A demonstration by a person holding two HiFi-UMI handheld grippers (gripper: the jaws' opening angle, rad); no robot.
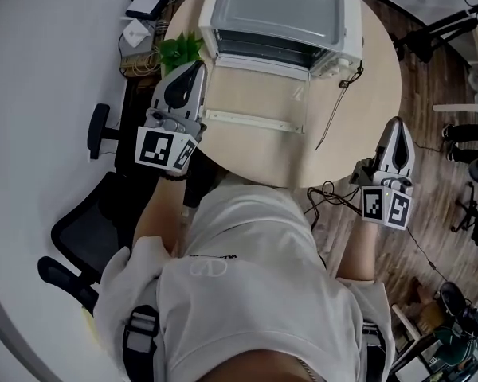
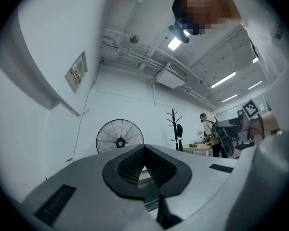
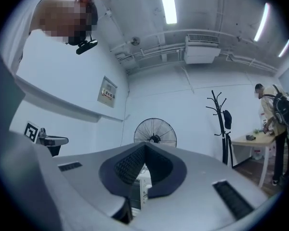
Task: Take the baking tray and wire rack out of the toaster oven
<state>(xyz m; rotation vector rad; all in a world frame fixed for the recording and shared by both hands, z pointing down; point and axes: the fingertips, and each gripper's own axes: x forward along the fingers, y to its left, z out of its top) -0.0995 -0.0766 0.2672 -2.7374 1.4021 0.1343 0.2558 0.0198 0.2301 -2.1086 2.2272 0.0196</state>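
I hold both shut and empty: left gripper (image 1: 196, 66) just beside the oven (image 1: 280, 10) door (image 1: 255, 98), right gripper (image 1: 397, 124) well apart. Ahead of them the rack (image 1: 263, 52), and probably the tray, sit inside the oven.

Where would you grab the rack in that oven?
I'd take the rack by its front edge, the only part showing in the oven mouth. Come level from the near side, over the lowered door; walls close off the rest.

A white toaster oven (image 1: 279, 14) stands on the round counter (image 1: 374, 78), its door (image 1: 255, 102) dropped open. The left gripper (image 1: 193, 68) hovers beside a green plant (image 1: 179, 50); the right gripper (image 1: 397, 126) hangs off the counter's right edge, both with jaws together.
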